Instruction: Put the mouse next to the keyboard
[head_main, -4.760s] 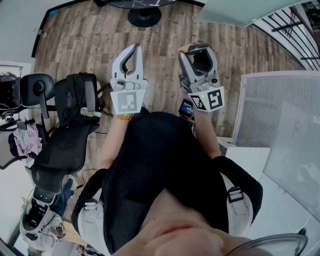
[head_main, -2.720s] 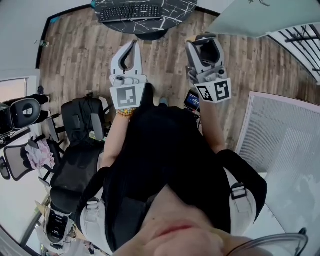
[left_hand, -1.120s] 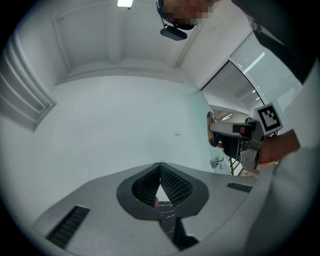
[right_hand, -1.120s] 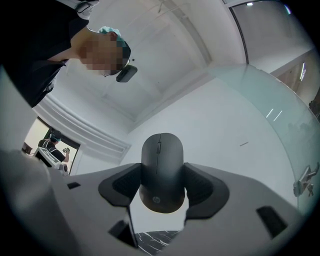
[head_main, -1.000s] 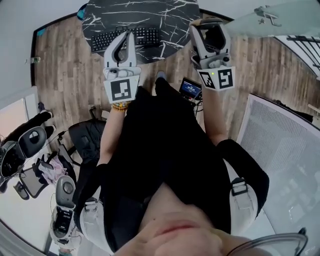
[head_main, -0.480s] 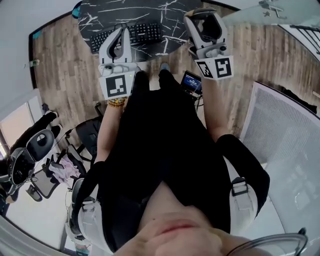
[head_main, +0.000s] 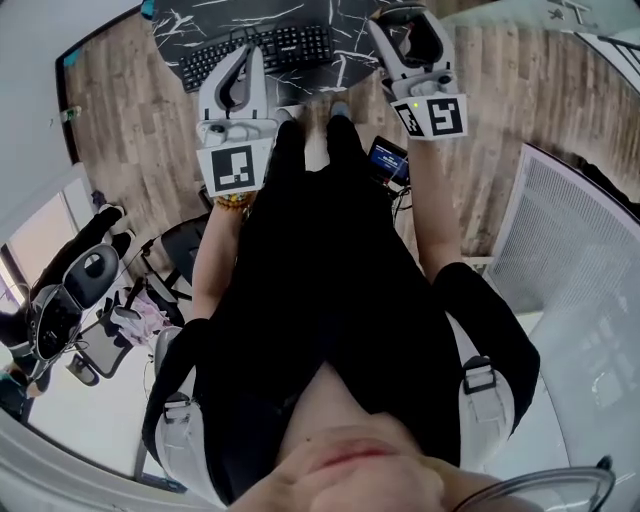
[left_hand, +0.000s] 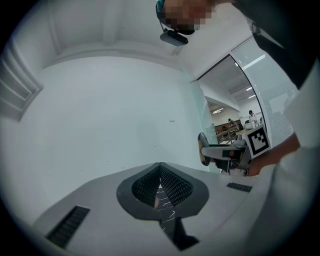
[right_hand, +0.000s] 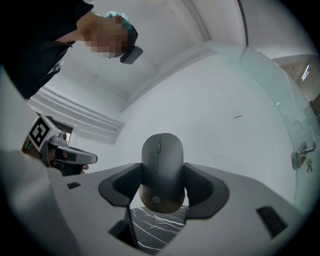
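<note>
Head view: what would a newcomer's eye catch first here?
The dark mouse clamped in the right tool, held over the black marble table's edge, stands out most. The keyboard lies on that table, by the shut, empty left tool.

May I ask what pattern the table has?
The table is black with white marble veins, clearest in the head view.
</note>
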